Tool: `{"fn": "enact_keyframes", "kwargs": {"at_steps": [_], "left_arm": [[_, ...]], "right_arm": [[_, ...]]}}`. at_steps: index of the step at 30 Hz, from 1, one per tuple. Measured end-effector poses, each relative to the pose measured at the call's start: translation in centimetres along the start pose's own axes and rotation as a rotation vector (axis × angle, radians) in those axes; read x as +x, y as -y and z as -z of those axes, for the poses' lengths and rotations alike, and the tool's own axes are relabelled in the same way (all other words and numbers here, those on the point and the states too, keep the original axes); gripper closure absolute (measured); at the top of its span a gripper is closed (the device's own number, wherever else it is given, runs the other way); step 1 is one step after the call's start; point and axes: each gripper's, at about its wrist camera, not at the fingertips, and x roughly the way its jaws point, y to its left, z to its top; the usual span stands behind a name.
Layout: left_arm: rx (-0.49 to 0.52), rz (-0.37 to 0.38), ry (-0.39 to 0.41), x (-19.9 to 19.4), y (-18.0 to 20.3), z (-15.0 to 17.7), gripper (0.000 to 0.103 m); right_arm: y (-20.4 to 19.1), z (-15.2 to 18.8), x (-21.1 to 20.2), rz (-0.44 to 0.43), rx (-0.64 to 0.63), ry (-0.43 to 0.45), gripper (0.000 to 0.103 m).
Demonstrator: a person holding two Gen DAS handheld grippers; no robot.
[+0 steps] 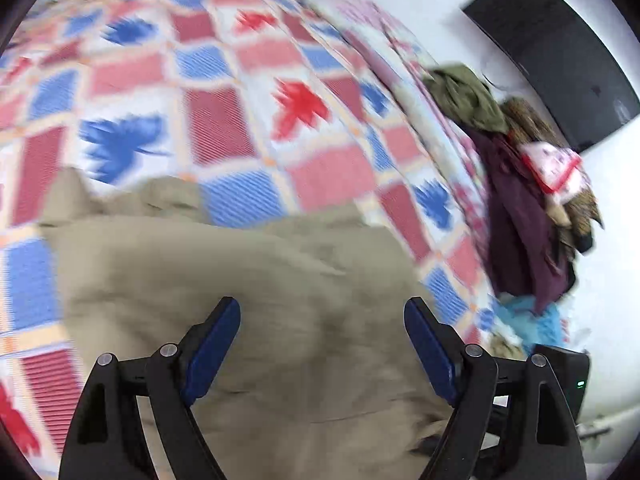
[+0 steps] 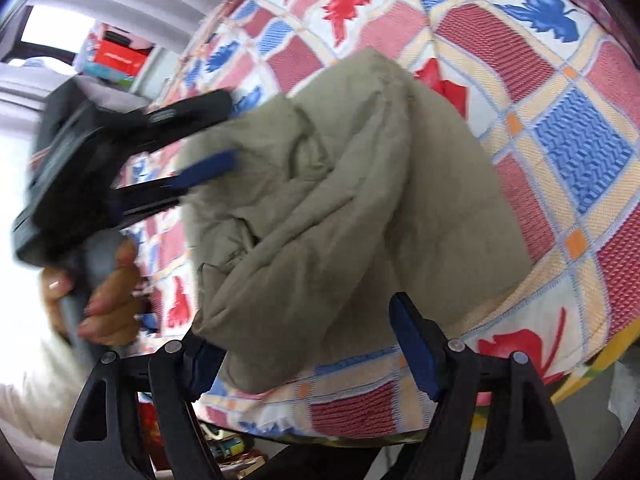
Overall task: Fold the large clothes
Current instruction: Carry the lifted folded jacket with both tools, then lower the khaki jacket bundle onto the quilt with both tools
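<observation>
A khaki garment [image 2: 360, 208] lies bundled in thick folds on a quilt [image 2: 580, 152] patterned with red and blue leaves. My right gripper [image 2: 304, 340] is open at the bundle's near edge. The cloth's lower corner sits between its blue pads, which do not press on it. A hand [image 2: 108, 304] holds my left gripper [image 2: 230, 130] at the bundle's left side, open and empty. In the blurred left wrist view the left gripper [image 1: 322, 312] hangs open above the khaki garment [image 1: 260, 300], which is spread on the quilt [image 1: 200, 100].
A pile of other clothes [image 1: 520, 184], olive, maroon, pink and blue, sits at the quilt's right edge, with a black panel [image 1: 552, 52] beyond it. The bed's near edge [image 2: 360, 432] runs under my right gripper. A red box [image 2: 120, 60] stands on shelving at the far left.
</observation>
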Motion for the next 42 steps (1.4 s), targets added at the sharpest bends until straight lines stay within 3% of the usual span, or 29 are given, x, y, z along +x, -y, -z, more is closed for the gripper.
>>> {"fn": "enact_keyframes", "kwargs": {"at_steps": [4,5,6,9,13,19,25,29,37,42], "left_arm": [[-0.109,-0.157,0.061,-1.1,-6.1,0.3,0.019],[-0.13,-0.185,0.062,-0.8,-7.1,0.4,0.019],[-0.151,-0.2,0.064,-0.4,-8.2,0.4,0.019],[-0.162,-0.212,0.067,1.1,-8.8,0.0,0.019],[-0.106,-0.214,0.066,3.7,-6.2,-1.4,0.019],[0.039,-0.215,0.018,8.2,-0.9,-2.2,0.019],[0.088,-0.254,0.002,9.3,0.4,-1.8,0.018],[0.083,-0.256,-0.004,9.1,-0.1,-1.8,0.018],[0.071,-0.268,-0.003,8.7,-0.6,-1.7,0.018],[0.077,-0.268,-0.006,8.6,-0.6,-1.6,0.018]], "right_arm": [[0.0,-0.1,-0.2,0.039,-0.033,0.021,0.027],[-0.4,-0.2,-0.2,0.037,-0.061,0.027,0.05],[-0.9,-0.5,-0.1,0.044,-0.09,0.024,0.083],[-2.9,-0.7,-0.8,0.116,-0.215,0.083,0.09],[-2.6,-0.8,-1.9,0.218,-0.249,0.136,0.091],[3.0,-0.2,-0.7,0.288,-0.122,0.087,0.091],[6.5,0.3,1.1,0.235,-0.004,0.027,0.09],[7.3,-0.3,-1.1,0.155,0.094,0.015,0.086],[3.5,-1.6,-6.7,0.14,-0.054,0.142,0.084],[3.2,-1.6,-6.5,0.22,-0.062,0.065,0.082]]}}
